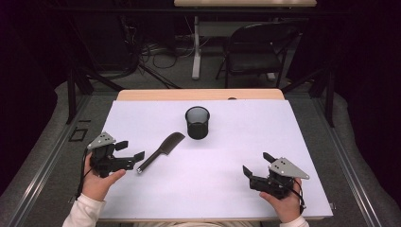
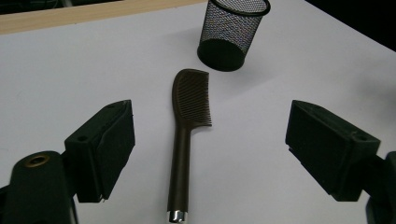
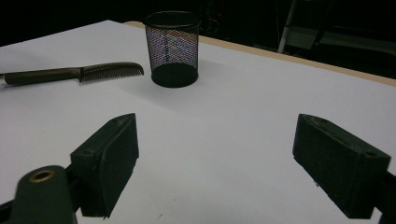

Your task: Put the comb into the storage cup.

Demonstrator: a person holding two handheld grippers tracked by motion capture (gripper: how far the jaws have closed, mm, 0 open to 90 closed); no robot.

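Our left gripper (image 2: 210,149), fingers wide apart, waits just behind the comb (image 2: 186,135). We think it's light, stiff, slippery; grab its handle. Right gripper (image 3: 229,158) gapes too.

Both grippers (image 1: 128,150) (image 1: 257,164) wide-jawed, empty.

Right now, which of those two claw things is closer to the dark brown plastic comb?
Left. The left gripper sits just beside the comb handle's end; the right gripper is far across the white sheet.
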